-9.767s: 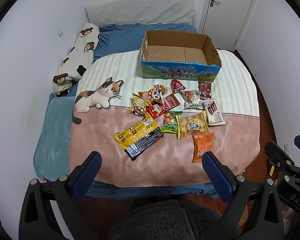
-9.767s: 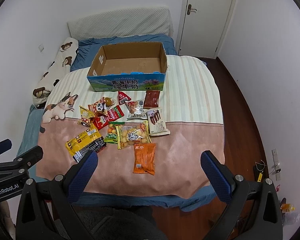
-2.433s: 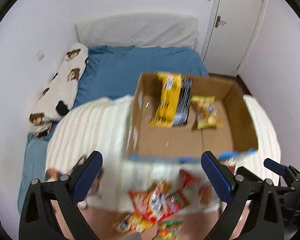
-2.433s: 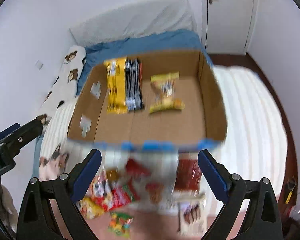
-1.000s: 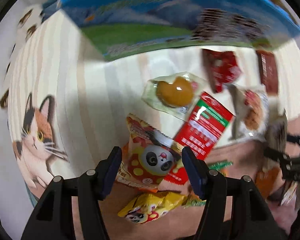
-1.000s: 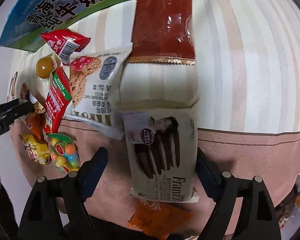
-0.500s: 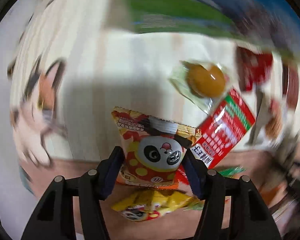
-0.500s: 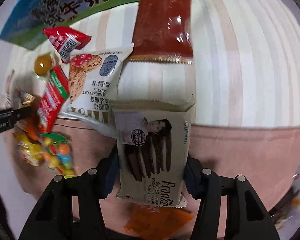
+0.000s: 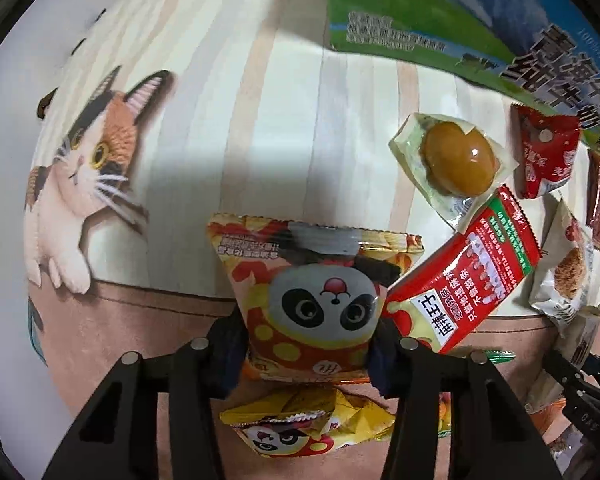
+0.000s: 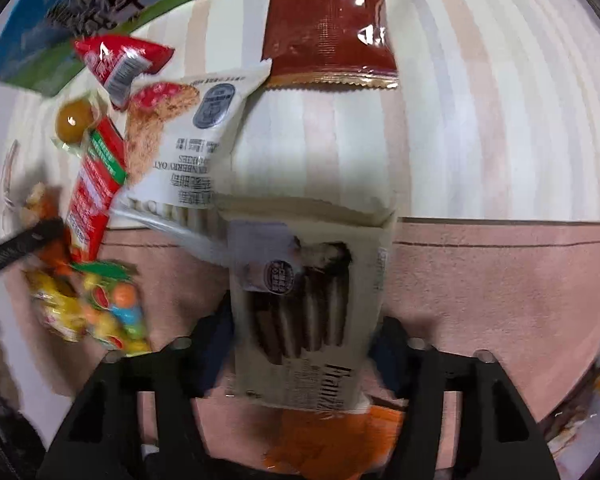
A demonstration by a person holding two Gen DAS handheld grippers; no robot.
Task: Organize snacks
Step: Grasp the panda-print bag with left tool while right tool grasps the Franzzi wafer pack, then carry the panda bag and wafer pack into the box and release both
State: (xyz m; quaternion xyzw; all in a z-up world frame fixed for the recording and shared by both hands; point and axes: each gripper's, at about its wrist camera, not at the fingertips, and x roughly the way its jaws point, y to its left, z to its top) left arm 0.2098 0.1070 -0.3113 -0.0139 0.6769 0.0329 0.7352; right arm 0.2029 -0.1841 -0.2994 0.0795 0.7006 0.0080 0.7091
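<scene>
The left gripper (image 9: 307, 346) points down at the bed, and its two dark fingers (image 9: 228, 354) pinch the lower part of a panda snack bag (image 9: 314, 296) from both sides. At six o'clock from that bag, just under its bottom edge, lies a yellow snack bag (image 9: 308, 426) with a cartoon face. At three o'clock a red sachet (image 9: 464, 280) lies tilted, one corner touching the panda bag. Beyond it, at about one o'clock, a brown egg in a clear wrapper (image 9: 456, 164) lies on the striped part of the blanket (image 9: 236, 120), with a small red packet (image 9: 548, 152) just beside it at its three o'clock. The printed side of a cardboard box (image 9: 420, 8) fills the top of the left view, from twelve to two o'clock. A cat picture (image 9: 84, 184) is printed on the blanket at ten o'clock.

The right gripper (image 10: 302, 346) also points down. Its fingers (image 10: 216, 340) stand against the two long sides of a beige biscuit packet (image 10: 304, 300) showing dark sticks, and they appear to grip it, though the picture is blurred. An orange bag (image 10: 332, 444) shows below the packet at six o'clock. At eleven o'clock a white oat cookie bag (image 10: 192, 144) overlaps the packet's top corner. At twelve o'clock lies a dark red flat pack (image 10: 328, 28), its far end against the box. At nine o'clock lies a bag of coloured sweets (image 10: 112, 308).
</scene>
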